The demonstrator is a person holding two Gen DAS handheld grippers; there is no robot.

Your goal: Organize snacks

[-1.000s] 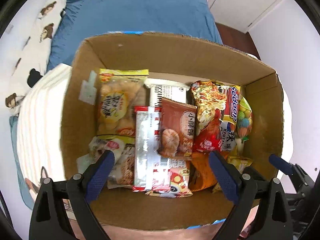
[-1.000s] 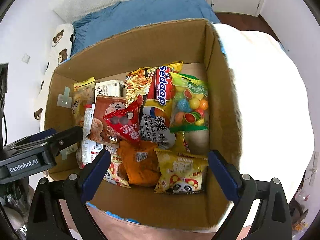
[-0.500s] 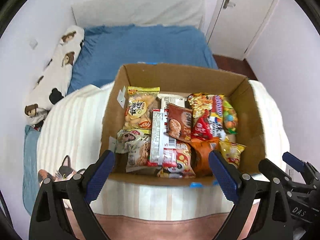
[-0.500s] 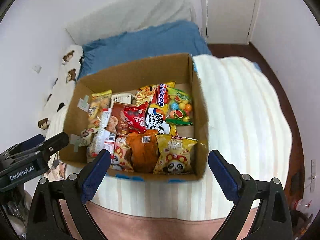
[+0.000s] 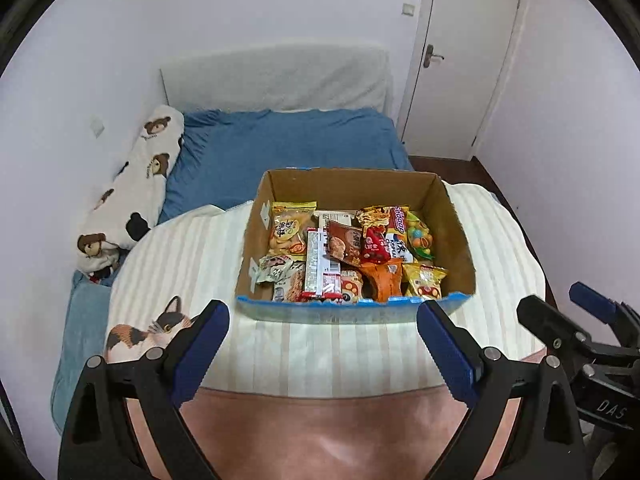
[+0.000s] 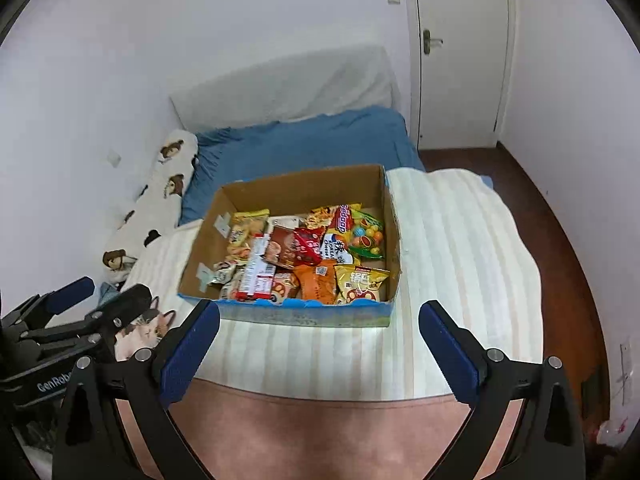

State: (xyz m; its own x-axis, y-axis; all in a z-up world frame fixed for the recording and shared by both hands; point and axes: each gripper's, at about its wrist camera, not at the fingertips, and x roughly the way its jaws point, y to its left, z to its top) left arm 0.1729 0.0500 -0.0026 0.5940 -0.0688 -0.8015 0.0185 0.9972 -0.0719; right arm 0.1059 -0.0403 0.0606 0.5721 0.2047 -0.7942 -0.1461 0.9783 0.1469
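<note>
An open cardboard box (image 5: 456,224) sits on a cream striped blanket (image 5: 188,264) on the bed. It is filled with snack packets laid side by side, among them an orange packet (image 5: 382,280), a yellow panda packet (image 5: 424,280) and a red-and-white bar (image 5: 318,266). The box also shows in the right wrist view (image 6: 394,240). My left gripper (image 5: 324,344) is open and empty, well back from the box's near edge. My right gripper (image 6: 320,344) is open and empty too, back from the box.
A blue sheet (image 5: 280,144) and a bear-print bolster (image 5: 132,196) lie beyond the box, against the white wall. A closed white door (image 5: 464,60) stands at the back right. Dark wood floor (image 6: 560,216) runs along the bed's right side.
Both grippers have pulled back and up from over the box. The box now looks small and far, and the whole bed and room have come into view. The snacks have not moved.
</note>
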